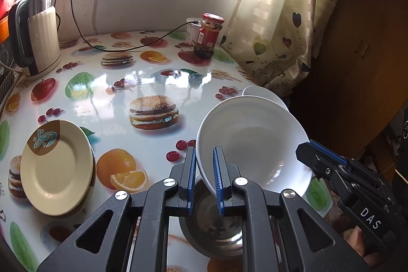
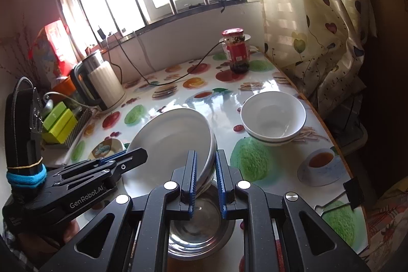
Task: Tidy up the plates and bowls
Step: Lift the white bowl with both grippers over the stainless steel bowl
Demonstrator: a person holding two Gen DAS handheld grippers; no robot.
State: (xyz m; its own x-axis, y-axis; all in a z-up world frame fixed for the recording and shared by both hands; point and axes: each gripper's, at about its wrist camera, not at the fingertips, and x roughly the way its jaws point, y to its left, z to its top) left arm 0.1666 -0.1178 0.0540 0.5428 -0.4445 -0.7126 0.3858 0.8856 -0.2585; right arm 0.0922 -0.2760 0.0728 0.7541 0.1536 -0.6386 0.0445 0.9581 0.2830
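Both grippers hold one large white bowl [image 1: 252,142], tilted above a steel bowl [image 1: 211,226] on the table. My left gripper [image 1: 205,157] is shut on the bowl's left rim. My right gripper [image 2: 206,162] is shut on its right rim; the bowl [image 2: 170,144] and the steel bowl [image 2: 196,228] show in the right wrist view too. The right gripper also shows in the left wrist view [image 1: 321,152], the left gripper in the right wrist view [image 2: 122,159]. A stack of cream plates [image 1: 56,167] lies at the left. A smaller white bowl [image 2: 272,116] with a green band stands at the right.
A kettle [image 1: 38,35] stands at the back left, its cord [image 1: 127,49] running across the fruit-print table [image 1: 153,78]. A red-lidded jar [image 1: 209,36] stands at the back. A curtain [image 1: 280,17] hangs along the table's right edge. Green boxes [image 2: 58,121] sit at the left.
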